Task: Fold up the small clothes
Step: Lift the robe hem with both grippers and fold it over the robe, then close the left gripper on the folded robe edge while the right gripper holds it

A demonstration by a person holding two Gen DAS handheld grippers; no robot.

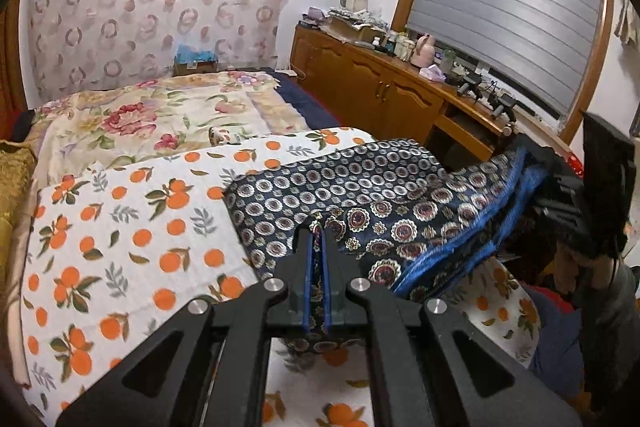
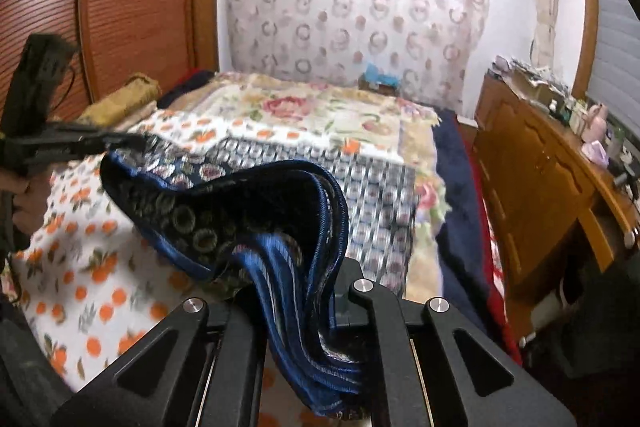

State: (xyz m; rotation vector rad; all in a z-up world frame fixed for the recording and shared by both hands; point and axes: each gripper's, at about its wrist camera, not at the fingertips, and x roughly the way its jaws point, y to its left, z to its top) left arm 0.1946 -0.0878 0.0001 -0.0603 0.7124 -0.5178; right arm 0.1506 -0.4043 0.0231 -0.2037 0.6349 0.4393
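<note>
Between the pressed-together fingers of the left gripper [image 1: 319, 231] sits a pinched fold of the dark patterned cloth [image 1: 360, 195], its far part draped ahead on the orange-print sheet [image 1: 132, 227]. Off to that gripper's right, the right gripper [image 2: 296, 291] pinches the cloth's bunched blue hem, lifted clear of the sheet. Beyond both lies a floral blanket [image 1: 160, 119]; a wooden dresser [image 1: 380, 91] stands farther right.
</note>
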